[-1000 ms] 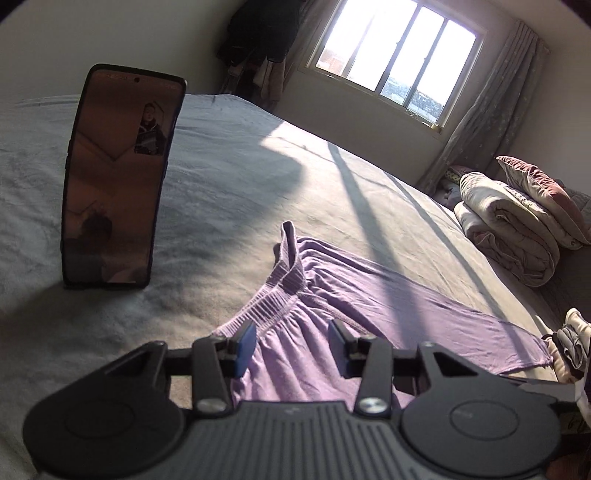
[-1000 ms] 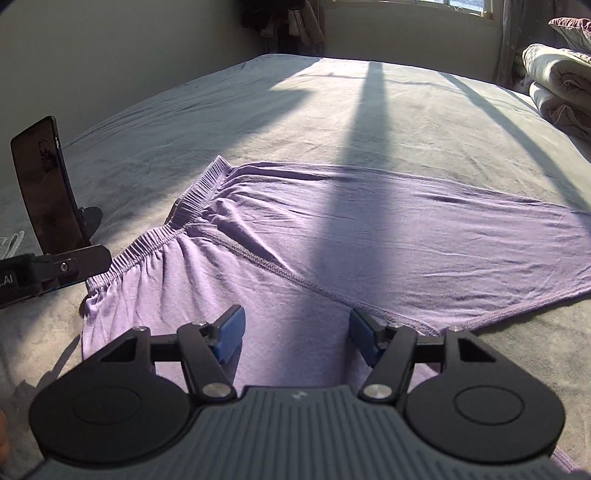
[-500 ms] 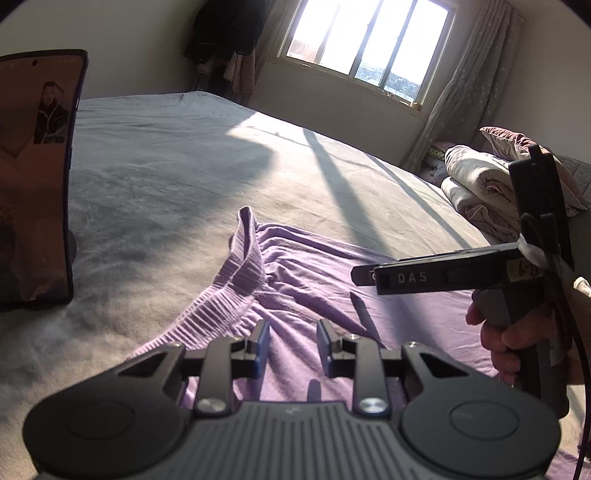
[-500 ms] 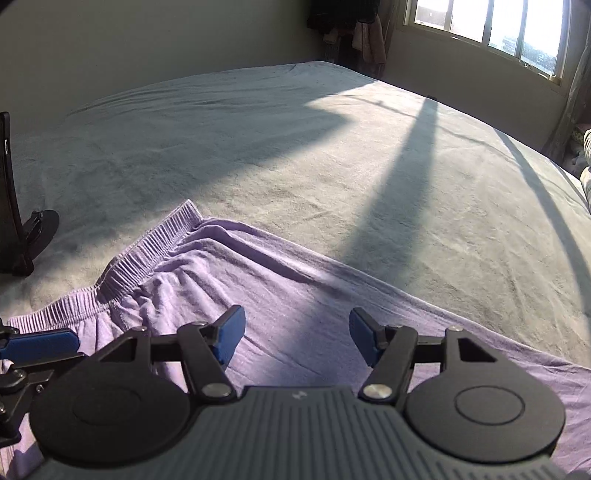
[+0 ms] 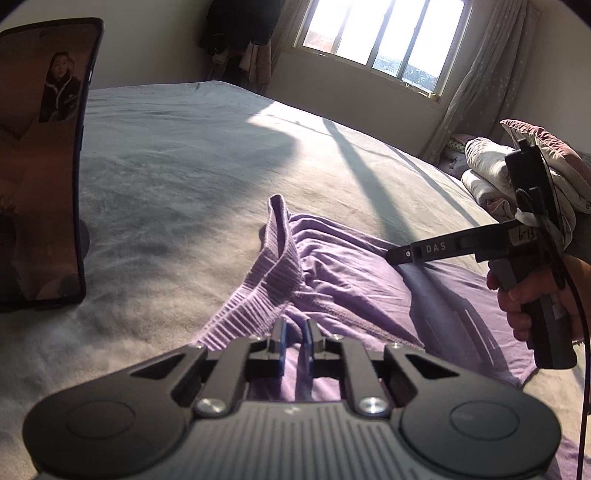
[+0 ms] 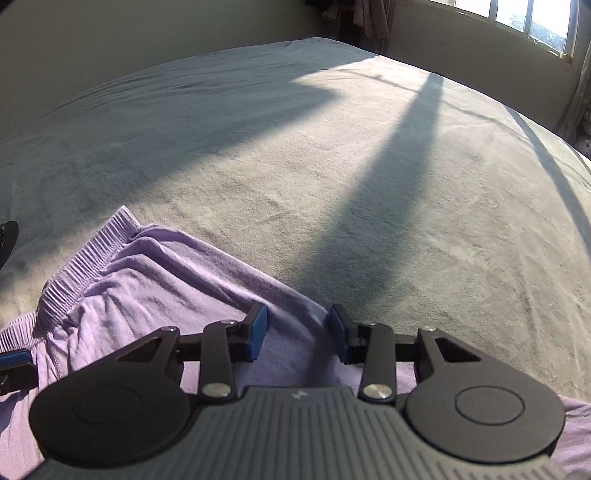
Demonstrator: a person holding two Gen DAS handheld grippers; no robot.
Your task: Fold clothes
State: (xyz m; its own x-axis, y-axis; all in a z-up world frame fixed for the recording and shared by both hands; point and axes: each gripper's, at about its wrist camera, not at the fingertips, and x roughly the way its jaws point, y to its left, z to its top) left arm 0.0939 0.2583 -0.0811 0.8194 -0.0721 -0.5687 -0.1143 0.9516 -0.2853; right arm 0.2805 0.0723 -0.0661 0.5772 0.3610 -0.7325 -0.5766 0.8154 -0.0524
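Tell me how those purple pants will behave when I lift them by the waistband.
The purple pants look thin and wrinkled, so they will probably drape limply and trail. The ribbed waistband already stands up in a fold, so it likely bunches. On the fuzzy bedspread the fabric may drag rather than slide.

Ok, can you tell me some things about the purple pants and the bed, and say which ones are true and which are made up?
1. The purple pants lie on a grey bed. True.
2. A phone lies flat on the bed. False: it stands upright.
3. The left gripper has its fingers almost together at the pants' waistband. True.
4. The window is dark. False: sunlight pours in.
5. The right gripper holds a sock. False: only purple cloth lies between its fingers.
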